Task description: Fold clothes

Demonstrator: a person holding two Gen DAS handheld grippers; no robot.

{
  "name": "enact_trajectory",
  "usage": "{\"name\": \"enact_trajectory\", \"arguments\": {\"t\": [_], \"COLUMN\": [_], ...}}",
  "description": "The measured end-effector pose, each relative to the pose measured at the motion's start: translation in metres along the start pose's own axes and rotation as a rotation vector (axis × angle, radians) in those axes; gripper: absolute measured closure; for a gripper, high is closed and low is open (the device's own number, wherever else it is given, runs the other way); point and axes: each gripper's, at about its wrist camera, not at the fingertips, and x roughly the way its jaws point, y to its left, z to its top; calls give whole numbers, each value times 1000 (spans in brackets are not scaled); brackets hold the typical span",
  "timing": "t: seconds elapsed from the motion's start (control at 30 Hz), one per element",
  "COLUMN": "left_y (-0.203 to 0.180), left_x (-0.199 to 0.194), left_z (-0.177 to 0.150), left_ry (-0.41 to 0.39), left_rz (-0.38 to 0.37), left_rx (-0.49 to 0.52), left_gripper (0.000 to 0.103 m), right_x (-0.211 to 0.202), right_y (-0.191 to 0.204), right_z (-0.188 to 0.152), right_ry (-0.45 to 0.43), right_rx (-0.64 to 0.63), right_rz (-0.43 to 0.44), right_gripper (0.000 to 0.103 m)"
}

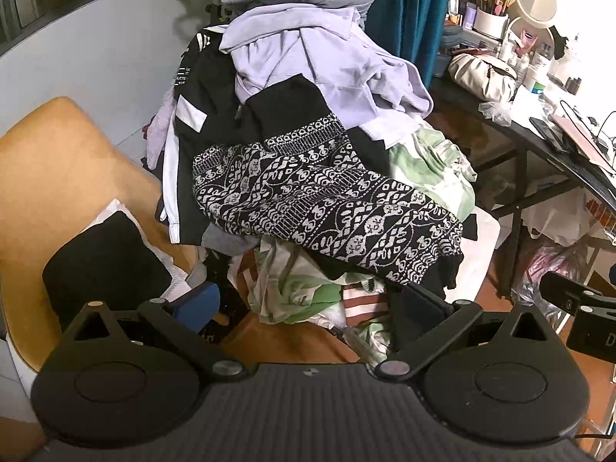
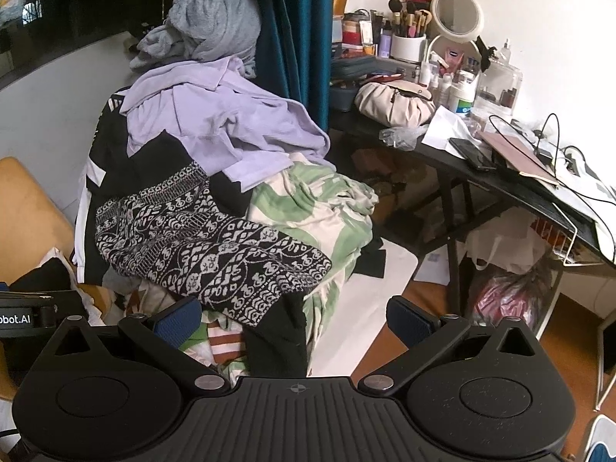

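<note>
Clothes pile [image 1: 308,177]: patterned black-white garment [image 2: 208,242] on top
White cup [image 2: 408,47]: makeup brushes, on table [image 2: 481,181]
Left gripper [image 1: 308,308]: jaws wide, empty
Right gripper [image 2: 296,323]: jaws wide, empty

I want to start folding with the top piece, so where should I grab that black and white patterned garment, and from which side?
Grip the patterned garment at its near hem corner, which hangs free over the front of the pile. Come from the front and slightly below with the right gripper, whose jaws stand open just before it; the lilac top covers its far end.

A lived-in bedroom: heaped clothes [image 2: 215,192]; a dressing table [image 2: 481,177] with makeup brushes [image 2: 408,19]; a mirror [image 2: 456,11].
</note>
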Motion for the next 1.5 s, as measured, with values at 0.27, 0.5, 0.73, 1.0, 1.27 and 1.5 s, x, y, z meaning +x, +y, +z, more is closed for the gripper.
{"name": "enact_trajectory", "arguments": {"t": [0.27, 0.5, 0.73, 1.0, 1.27, 1.5], "left_y": [3, 26, 51, 52, 49, 57], "left_x": [-18, -32, -31, -28, -24, -26], "left_z": [-3, -11, -15, -15, -14, -14], "left_ry": [-75, -134, -132, -120, -108, -114], "left_rz": [28, 71, 84, 61, 34, 29], "left_rx": [4, -60, -146, -135, -121, -121], "left_gripper": [0, 0, 0, 0, 0, 0], "right_x": [-1, 6, 11, 10, 4, -1], "right_y": [-2, 10, 38, 52, 49, 55], "right_z": [10, 26, 34, 35, 29, 29], "right_ry": [-7, 18, 18, 6, 4, -17], "right_rx": [8, 9, -80, -127, -126, -132], "right_rz": [-26, -46, -27, -14, -18, -29], "right_gripper": [1, 1, 1, 1, 1, 1]}}
